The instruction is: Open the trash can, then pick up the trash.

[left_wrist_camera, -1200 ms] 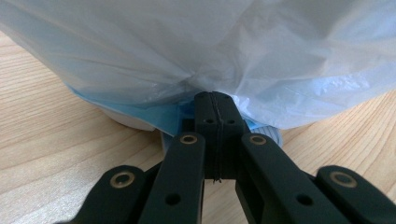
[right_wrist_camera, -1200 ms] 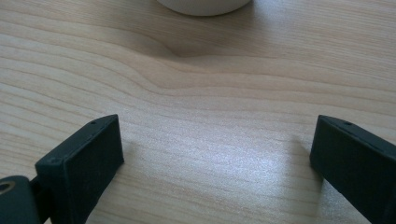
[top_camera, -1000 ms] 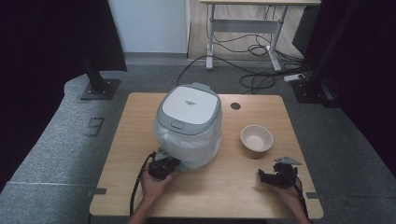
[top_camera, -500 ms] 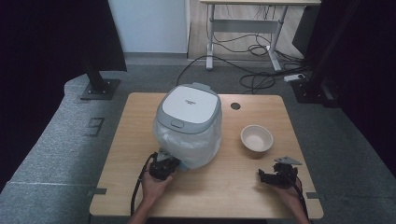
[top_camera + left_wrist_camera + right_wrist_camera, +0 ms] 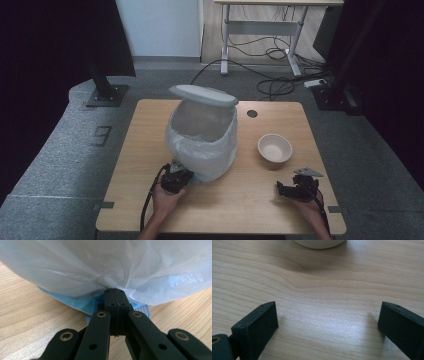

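Table w/ bin near centre, wrapped in white bag, lid tipped up at the back. Bowl sits right of bin, apart. Left gripper at bin's front base, jaws closed tight, tips against the bag. Right gripper low over bare wood near front-right edge, jaws spread wide, holding nothing.

The bin is wrapped in a white plastic bag; the bag covers its base and front wall. Left gripper jaws are pressed together at the bag; whether they pinch plastic cannot be told. The bowl is cut off by the top edge of the right gripper view. The bin's contents are not discernible in the high view.
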The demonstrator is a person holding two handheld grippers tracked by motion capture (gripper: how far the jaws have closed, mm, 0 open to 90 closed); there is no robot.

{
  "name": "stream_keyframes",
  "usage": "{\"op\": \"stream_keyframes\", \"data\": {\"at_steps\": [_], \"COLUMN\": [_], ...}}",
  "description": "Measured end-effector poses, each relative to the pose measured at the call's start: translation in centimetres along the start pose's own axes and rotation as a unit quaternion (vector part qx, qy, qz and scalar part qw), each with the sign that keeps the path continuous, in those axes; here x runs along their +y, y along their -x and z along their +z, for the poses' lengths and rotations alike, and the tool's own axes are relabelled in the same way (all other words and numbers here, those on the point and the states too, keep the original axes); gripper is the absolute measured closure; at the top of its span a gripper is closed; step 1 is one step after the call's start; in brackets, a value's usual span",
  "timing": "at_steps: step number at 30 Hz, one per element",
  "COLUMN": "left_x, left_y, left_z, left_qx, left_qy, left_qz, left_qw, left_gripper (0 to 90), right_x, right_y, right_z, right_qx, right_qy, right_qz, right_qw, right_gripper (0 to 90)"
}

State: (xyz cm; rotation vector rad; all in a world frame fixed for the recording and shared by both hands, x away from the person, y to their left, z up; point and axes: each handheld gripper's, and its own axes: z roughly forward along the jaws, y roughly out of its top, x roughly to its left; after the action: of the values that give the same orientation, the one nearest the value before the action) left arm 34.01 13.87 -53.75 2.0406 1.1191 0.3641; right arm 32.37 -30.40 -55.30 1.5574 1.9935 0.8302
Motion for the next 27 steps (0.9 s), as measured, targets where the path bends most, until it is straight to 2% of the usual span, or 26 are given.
{"op": "stream_keyframes", "data": {"at_steps": [21,23,24,27], "left_x": [-0.11,-0.11,-0.10,-0.10], "left_y": [-0.09,-0.11,-0.13,-0.14], "left_z": [0.03,0.03,0.02,0.03], "left_qx": [-0.004,-0.004,-0.005,-0.005], "left_qy": [0.000,0.000,-0.001,0.000], "left_qz": [-0.002,-0.003,-0.003,-0.004], "left_qw": [1.0000,1.0000,1.0000,1.0000], "left_gripper": [90.0,90.0,90.0,90.0], "right_x": [0.01,0.01,0.02,0.17], "right_y": [0.00,0.05,0.17,0.41], "right_z": [-0.01,-0.05,-0.20,-0.64], "right_qx": [0.000,0.001,-0.001,-0.003], "right_qy": [0.000,0.002,0.005,0.017], "right_qz": [0.000,-0.001,0.001,0.008], "right_qw": [1.0000,1.0000,1.0000,0.9998], "right_gripper": [2.0,4.2,8.6,10.4]}}
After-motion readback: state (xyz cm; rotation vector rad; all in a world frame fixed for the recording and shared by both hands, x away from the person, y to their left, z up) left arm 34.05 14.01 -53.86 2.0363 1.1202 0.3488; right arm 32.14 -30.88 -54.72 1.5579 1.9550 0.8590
